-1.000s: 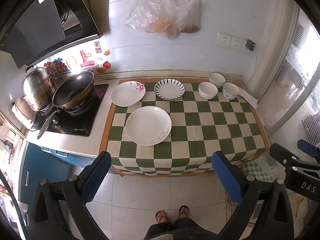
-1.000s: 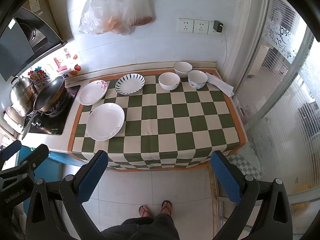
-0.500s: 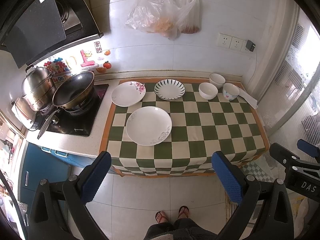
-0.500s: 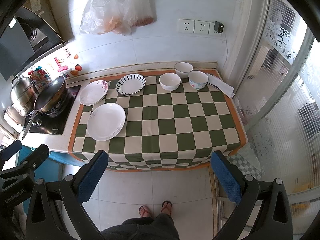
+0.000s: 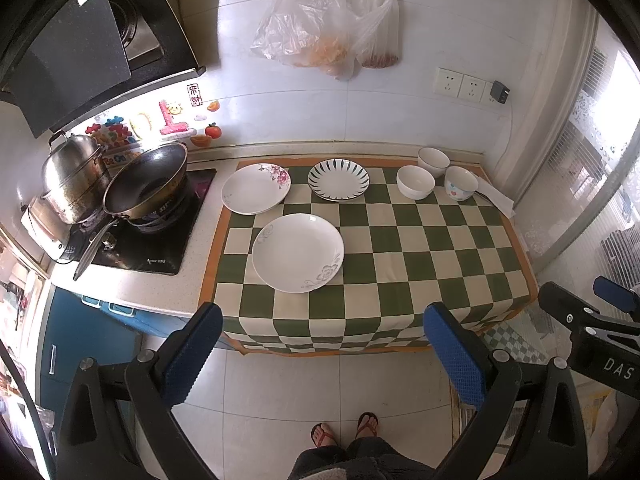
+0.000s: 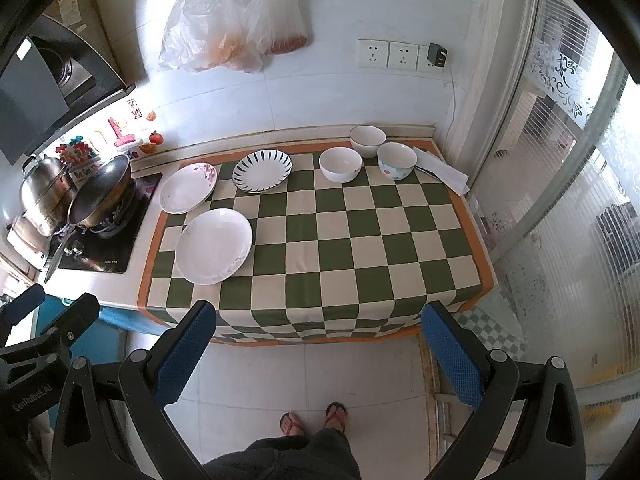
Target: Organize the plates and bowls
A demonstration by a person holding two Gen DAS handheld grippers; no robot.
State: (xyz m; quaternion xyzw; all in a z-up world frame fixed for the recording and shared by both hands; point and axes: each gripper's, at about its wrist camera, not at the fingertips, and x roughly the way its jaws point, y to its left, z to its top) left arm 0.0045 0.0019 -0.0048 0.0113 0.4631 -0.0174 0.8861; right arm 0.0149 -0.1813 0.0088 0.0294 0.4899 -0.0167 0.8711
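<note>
Left wrist view: left gripper (image 5: 323,346) wide apart, holding nothing, hanging over floor tiles short of the checked cloth (image 5: 420,248); large white plate (image 5: 298,252) nearest on cloth, floral plate (image 5: 256,188) behind it to the left & overhanging cloth edge, striped plate (image 5: 339,180) at back centre; three bowls clustered back right: plain bowl (image 5: 415,182), rimmed bowl (image 5: 433,161) against the wall, spotted bowl (image 5: 461,183) beside folded paper (image 5: 496,199); wok (image 5: 148,185) & steel pot (image 5: 74,178) on hob at left, well apart from plates; plastic bags (image 5: 332,20) on wall above; nothing between claw & plates; right-hand tool's body poking in at right edge.

Right wrist view: right gripper (image 6: 320,350) likewise spread wide, empty, over floor in front of cloth (image 6: 360,240); same layout w/ white plate (image 6: 214,245), floral plate (image 6: 188,187), striped plate (image 6: 262,170), plain bowl (image 6: 340,164), rimmed bowl (image 6: 367,141), spotted bowl (image 6: 397,161); shows more of frosted glass door (image 6: 560,184) at right & the sockets (image 6: 390,55), less of hob; left tool's body visible at lower left.

Vs 1 s ago: crockery unmoved; right view drifted a touch, left view practically same.
</note>
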